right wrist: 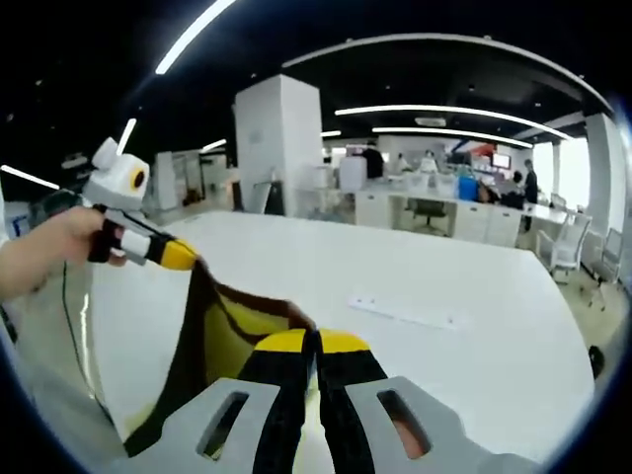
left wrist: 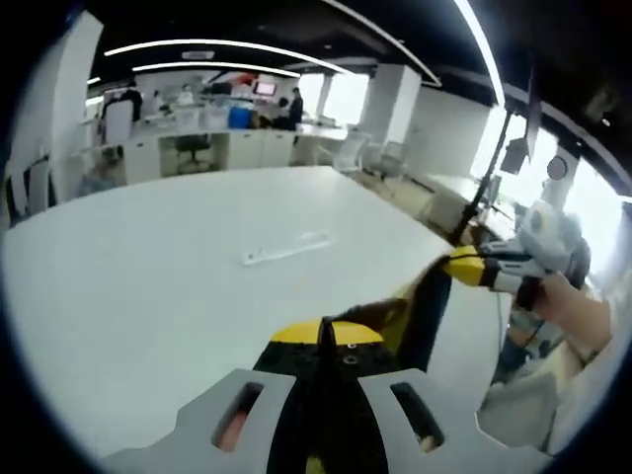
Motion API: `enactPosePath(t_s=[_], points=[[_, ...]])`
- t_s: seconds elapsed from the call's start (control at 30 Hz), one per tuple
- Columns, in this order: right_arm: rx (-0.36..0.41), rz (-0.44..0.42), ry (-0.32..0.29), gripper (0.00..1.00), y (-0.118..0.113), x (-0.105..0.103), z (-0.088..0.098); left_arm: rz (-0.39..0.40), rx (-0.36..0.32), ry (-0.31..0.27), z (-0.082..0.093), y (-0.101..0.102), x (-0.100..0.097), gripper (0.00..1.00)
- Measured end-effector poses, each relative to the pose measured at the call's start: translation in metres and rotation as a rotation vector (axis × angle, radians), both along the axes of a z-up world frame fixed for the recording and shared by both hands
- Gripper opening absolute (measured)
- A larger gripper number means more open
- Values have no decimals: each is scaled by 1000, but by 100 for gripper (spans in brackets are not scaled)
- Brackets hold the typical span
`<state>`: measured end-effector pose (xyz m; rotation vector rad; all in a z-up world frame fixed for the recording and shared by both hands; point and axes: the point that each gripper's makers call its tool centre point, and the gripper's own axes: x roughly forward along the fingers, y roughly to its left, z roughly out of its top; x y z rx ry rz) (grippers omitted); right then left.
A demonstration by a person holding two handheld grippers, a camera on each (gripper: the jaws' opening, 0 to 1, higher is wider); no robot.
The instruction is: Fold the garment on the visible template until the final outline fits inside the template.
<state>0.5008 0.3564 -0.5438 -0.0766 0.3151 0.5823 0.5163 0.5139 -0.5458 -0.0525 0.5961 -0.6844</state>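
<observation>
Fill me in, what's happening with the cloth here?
A person holds a tool in each hand, and both are shut on the same dark brown and yellow garment, lifting it above the white table. The left tool and right tool each pinch an edge, so the fabric hangs stretched between them. A small white strip lies on the table beyond.

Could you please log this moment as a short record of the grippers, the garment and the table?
left gripper: jaws shut on the garment's edge
right gripper: jaws shut on the garment's edge
garment: dark with yellow, held up between both grippers, hanging above the table
table: white, a pale flat strip lying on it
template: cannot tell from these views
fold: not yet done
</observation>
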Motion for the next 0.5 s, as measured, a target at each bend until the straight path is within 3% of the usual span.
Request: enactPosePath(t_s=[0.5], points=[[19, 3, 22, 3, 8, 29, -19, 21, 51, 28, -24, 7, 27, 0]])
